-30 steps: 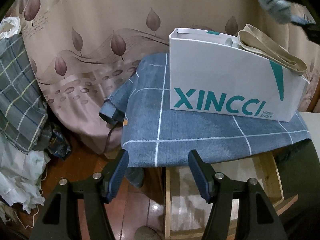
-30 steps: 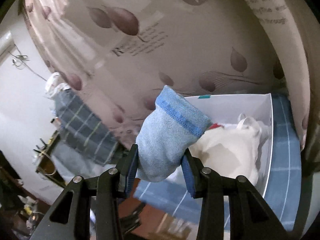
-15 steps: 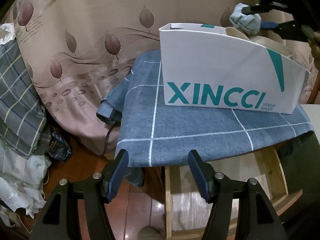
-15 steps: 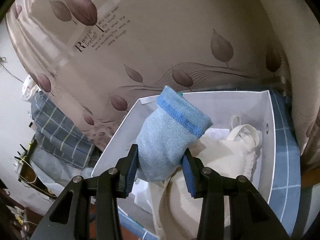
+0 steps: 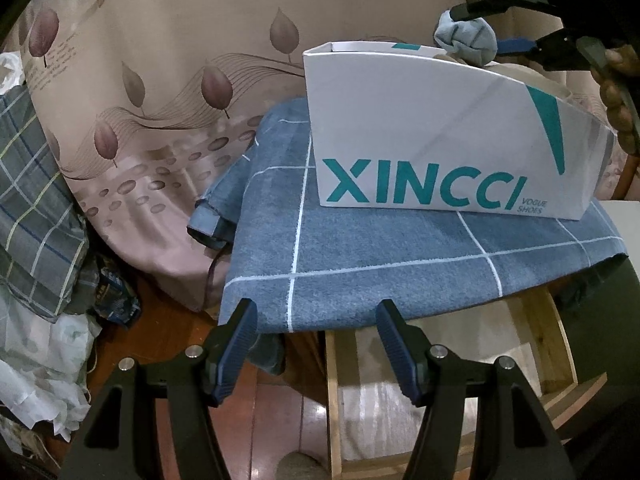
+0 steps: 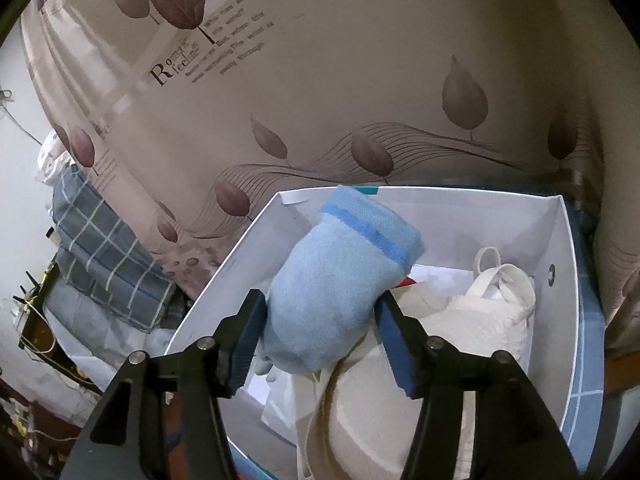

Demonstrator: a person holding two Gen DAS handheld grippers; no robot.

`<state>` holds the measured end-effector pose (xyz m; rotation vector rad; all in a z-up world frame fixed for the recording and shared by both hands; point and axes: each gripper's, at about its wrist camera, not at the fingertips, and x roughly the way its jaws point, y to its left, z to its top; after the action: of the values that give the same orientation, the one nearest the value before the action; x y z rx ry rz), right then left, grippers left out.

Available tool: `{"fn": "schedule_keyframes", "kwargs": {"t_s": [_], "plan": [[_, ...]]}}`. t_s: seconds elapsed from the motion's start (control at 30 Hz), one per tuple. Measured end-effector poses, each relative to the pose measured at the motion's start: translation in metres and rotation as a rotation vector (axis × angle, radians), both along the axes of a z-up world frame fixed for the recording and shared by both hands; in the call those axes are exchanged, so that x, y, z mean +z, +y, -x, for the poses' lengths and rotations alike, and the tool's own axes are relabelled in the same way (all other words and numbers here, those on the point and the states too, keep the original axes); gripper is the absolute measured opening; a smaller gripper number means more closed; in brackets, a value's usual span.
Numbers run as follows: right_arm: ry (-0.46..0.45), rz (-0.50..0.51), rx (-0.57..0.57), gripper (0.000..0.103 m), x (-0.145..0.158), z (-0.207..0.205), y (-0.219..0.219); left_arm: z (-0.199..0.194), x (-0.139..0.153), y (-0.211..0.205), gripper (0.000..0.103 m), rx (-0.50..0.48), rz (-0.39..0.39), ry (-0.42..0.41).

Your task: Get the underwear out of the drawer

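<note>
A rolled light-blue piece of underwear (image 6: 340, 292) with a darker blue band sits between the pads of my right gripper (image 6: 320, 308), whose jaws are opening; the cloth bulges out and sags onto a cream bra (image 6: 460, 320) inside the white XINCCI shoebox (image 6: 224, 280). In the left wrist view the same underwear (image 5: 466, 40) shows above the shoebox (image 5: 420, 128) rim, in the right gripper (image 5: 490, 30). My left gripper (image 5: 316, 320) stands open and holds nothing, low in front of the open wooden drawer (image 5: 332, 380).
The shoebox rests on a blue checked cloth (image 5: 360, 248) that drapes over the drawer unit. A leaf-print curtain (image 5: 160, 80) hangs behind. Plaid fabric (image 5: 32, 200) and crumpled white bags (image 5: 36, 380) pile at the left. A hand (image 5: 616, 92) holds the right gripper.
The right gripper came down over the shoebox with the blue underwear, and its jaws have spread wider around it. The left gripper has stayed put.
</note>
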<state>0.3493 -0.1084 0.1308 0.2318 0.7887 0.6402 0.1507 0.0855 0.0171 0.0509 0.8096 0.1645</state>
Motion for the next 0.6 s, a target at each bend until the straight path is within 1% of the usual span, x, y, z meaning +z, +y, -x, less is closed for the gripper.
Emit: {"fn": "schedule_keyframes", "kwargs": {"t_s": [0.03,0.1,0.17,0.23,0.37,0.47,0.5,0.6], "plan": [[-0.006,-0.004,-0.008,0.065,0.0,0.001,-0.001,0.0,0.0,0.0,0.064,-0.001,0.003,-0.001],[-0.032,-0.011,-0.022,0.071,0.003,0.005,-0.004,0.0,0.0,-0.001,0.064,-0.002,0.001,-0.002],[-0.061,-0.001,-0.028,0.071,0.006,0.008,-0.004,0.0,0.0,-0.001,0.064,-0.003,0.003,-0.001],[-0.083,-0.002,-0.03,0.074,0.01,0.011,-0.005,0.0,0.0,0.0,0.064,-0.005,0.003,-0.001],[-0.156,0.001,-0.039,0.077,0.021,0.026,-0.007,0.0,0.0,-0.002,0.064,-0.01,-0.001,-0.001],[-0.221,0.012,-0.041,0.086,0.029,0.048,-0.006,-0.001,0.0,-0.003,0.064,-0.013,0.003,-0.001],[-0.248,0.02,-0.04,0.091,0.031,0.058,-0.005,-0.001,0.0,-0.002,0.064,-0.015,0.006,-0.001],[-0.345,0.055,-0.041,0.097,0.033,0.093,-0.003,-0.001,0.0,-0.003,0.064,-0.018,0.006,-0.007]]}}
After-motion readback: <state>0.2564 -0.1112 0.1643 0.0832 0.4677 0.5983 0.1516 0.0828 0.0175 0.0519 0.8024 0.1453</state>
